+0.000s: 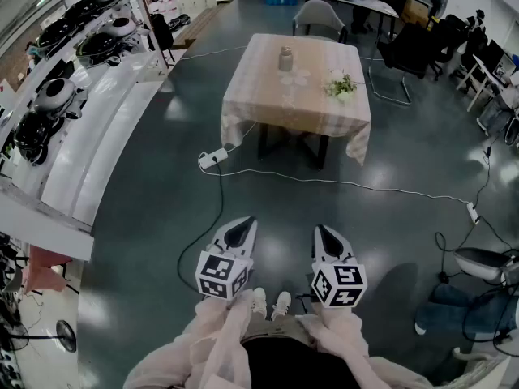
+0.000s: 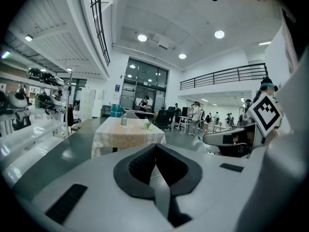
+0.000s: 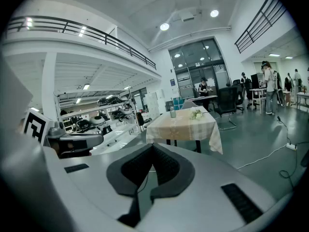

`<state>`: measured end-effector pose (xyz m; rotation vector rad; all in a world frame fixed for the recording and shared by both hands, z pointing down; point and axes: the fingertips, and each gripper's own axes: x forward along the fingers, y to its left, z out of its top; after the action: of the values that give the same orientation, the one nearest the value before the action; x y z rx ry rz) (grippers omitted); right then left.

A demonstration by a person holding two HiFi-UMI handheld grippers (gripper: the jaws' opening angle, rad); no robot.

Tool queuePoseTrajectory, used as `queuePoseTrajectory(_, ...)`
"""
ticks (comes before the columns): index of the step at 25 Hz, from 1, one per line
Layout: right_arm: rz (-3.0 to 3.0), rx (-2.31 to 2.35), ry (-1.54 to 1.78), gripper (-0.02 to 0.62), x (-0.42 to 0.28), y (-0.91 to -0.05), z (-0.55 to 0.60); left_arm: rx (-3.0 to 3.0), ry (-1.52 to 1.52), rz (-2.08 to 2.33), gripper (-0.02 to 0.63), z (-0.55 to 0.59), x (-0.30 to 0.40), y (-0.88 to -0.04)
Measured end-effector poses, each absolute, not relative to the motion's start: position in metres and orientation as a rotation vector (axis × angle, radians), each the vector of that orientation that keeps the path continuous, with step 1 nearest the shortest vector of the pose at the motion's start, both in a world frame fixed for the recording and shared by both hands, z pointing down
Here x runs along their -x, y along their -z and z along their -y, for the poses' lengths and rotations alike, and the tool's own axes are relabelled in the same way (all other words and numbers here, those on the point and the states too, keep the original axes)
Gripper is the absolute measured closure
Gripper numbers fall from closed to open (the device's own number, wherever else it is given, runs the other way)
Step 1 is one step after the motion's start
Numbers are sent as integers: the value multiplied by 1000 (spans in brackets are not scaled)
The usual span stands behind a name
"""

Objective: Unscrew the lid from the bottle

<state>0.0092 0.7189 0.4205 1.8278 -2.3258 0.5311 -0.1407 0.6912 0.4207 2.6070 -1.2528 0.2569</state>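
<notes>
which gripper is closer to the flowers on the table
Right. The right gripper points almost straight at the flowers; the left gripper is further off to their left. Both are well short of the table.

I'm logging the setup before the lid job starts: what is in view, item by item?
square table under a beige checked cloth: one, beige, mid-floor ahead
small grey bottle with lid: one, grey, upright on the table's far side
bunch of white flowers: one, white and green, on the table's right part
grey chair: one, grey, behind the table
white power strip: one, white, on the floor left of the table
long white shelving: one run, white, along the left
black office chairs: several, black, right of the table
white shoes: one pair, white, between the tongs
left tongs: one, grey, shut, empty
right tongs: one, grey, shut, empty
</notes>
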Motion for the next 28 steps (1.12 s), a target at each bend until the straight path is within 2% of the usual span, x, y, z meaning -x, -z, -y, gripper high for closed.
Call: queuePoseTrajectory(28,2265,-1977,-537,583,26,-425,-725,-2660,-272,1239,580,-687,187,-427)
